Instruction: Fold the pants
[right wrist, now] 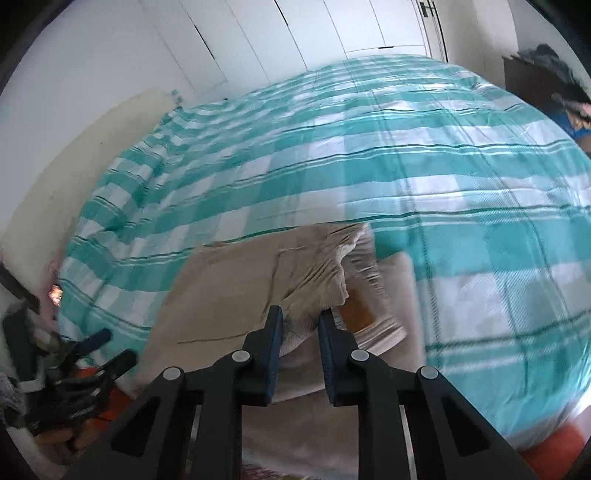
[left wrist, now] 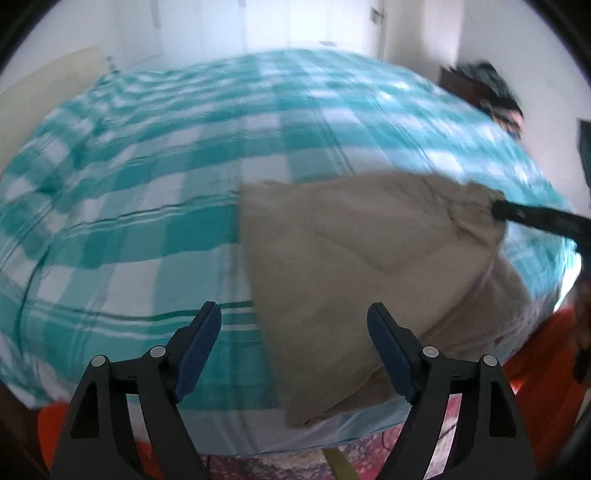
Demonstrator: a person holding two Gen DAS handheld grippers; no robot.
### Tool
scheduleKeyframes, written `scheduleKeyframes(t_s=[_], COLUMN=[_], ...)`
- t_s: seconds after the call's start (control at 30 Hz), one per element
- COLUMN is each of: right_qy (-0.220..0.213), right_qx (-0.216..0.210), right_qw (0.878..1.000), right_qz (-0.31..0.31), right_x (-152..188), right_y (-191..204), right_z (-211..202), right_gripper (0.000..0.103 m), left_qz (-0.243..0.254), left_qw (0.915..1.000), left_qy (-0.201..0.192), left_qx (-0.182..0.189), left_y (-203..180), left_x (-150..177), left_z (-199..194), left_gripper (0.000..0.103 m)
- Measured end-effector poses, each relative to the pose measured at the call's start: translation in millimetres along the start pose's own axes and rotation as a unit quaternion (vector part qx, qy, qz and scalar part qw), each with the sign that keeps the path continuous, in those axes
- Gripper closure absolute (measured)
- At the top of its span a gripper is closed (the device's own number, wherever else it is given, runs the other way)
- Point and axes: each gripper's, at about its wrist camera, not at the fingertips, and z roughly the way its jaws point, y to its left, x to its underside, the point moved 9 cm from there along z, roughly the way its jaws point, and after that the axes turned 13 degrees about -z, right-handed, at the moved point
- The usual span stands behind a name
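Observation:
Beige pants (left wrist: 354, 258) lie folded on a teal and white checked bedspread (left wrist: 155, 192), near the bed's front edge. My left gripper (left wrist: 295, 317) is open and empty, hovering above the pants' left edge. My right gripper (right wrist: 300, 317) is shut on the bunched waistband of the pants (right wrist: 314, 273) and holds it lifted; it shows in the left wrist view as a dark bar (left wrist: 532, 218) at the pants' far right corner. The left gripper shows in the right wrist view (right wrist: 99, 350) at the lower left.
The checked bedspread (right wrist: 461, 184) covers the whole bed. White wardrobe doors (right wrist: 295, 33) stand behind it. A dark piece of furniture with clothes (left wrist: 487, 92) stands at the far right. An orange cloth (left wrist: 535, 362) lies below the bed's front edge.

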Motion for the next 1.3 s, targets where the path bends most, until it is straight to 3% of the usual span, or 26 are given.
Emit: scheduleKeyframes(t_s=[0.07,0.17,0.27,0.33,0.43,0.5,0.6,0.67,0.73,0.8,0.83,0.87,1.07,1.2,1.27,1.3], right_qy=[0.024,0.035,0.013,-0.01,0.009,0.024,0.037,0.026,0.02,0.03,0.03,0.021,-0.042,-0.036,0.001,0.011], right_qx=[0.014,-0.06,-0.076,-0.123,-0.189,-0.2,-0.183,-0.192,-0.194,-0.166,-0.154,-0.157,-0.175,-0.132,-0.1,-0.1], right_qw=[0.999,0.988,0.979,0.964,0.939,0.933,0.938,0.933,0.932,0.943,0.948,0.949,0.958,0.961,0.965,0.96], right_qz=[0.031,0.136,0.189,0.234,0.287,0.299,0.293,0.304,0.305,0.287,0.277,0.274,0.225,0.238,0.244,0.261], right_x=[15.9,40.0,46.0,47.0,58.4,62.2,58.8,50.2,42.0,39.9,38.8,35.3,8.8,50.6,85.7,100.7], right_y=[-28.7,-49.2,-64.5,-70.6,-68.4,-64.1,-61.2,-59.5,-57.0,-58.1,-58.3,-56.9,-32.0,-42.2,-53.2,-57.1], right_z=[22.5,35.0,15.9,4.9,10.7,19.1,35.3,42.8,54.1,61.9,60.7,55.4,-15.4,-33.9,-19.5,-10.8], right_gripper=[0.084,0.082,0.058,0.057,0.057,0.057,0.053,0.042,0.039,0.064,0.066,0.077,0.079,0.079,0.079,0.077], left_qz=[0.027,0.024,0.004,-0.017,-0.034,-0.032,-0.024,-0.025,-0.024,-0.024,-0.026,-0.029,-0.045,-0.007,0.015,0.017], left_qw=[0.9993,0.9993,0.9993,0.9986,0.9975,0.9977,0.9983,0.9983,0.9983,0.9983,0.9983,0.9983,0.9967,0.9985,0.9975,0.9969], left_qy=[0.024,0.026,0.037,0.046,0.052,0.05,0.045,0.045,0.047,0.047,0.045,0.039,0.011,0.032,0.064,0.074], left_qx=[-0.013,-0.009,0.008,0.022,0.034,0.032,0.027,0.027,0.027,0.026,0.027,0.031,0.067,0.044,0.024,0.021], left_y=[-10.6,-11.9,-7.9,-3.9,-1.7,-2.2,-3.8,-3.4,-2.8,-0.6,0.8,3.2,6.1,-2.3,-5.8,-6.8], left_x=[12.3,19.9,20.1,21.4,24.3,25.6,25.7,25.7,24.6,21.0,19.5,16.1,2.9,19.0,35.0,41.3], left_z=[17.9,21.3,22.4,23.6,25.8,24.3,23.6,24.6,24.7,17.5,13.5,6.0,-31.1,-10.2,14.3,22.8], left_gripper=[0.021,0.021,0.021,0.021,0.021,0.021,0.021,0.021,0.021,0.021,0.021,0.021,0.021,0.022,0.027,0.027])
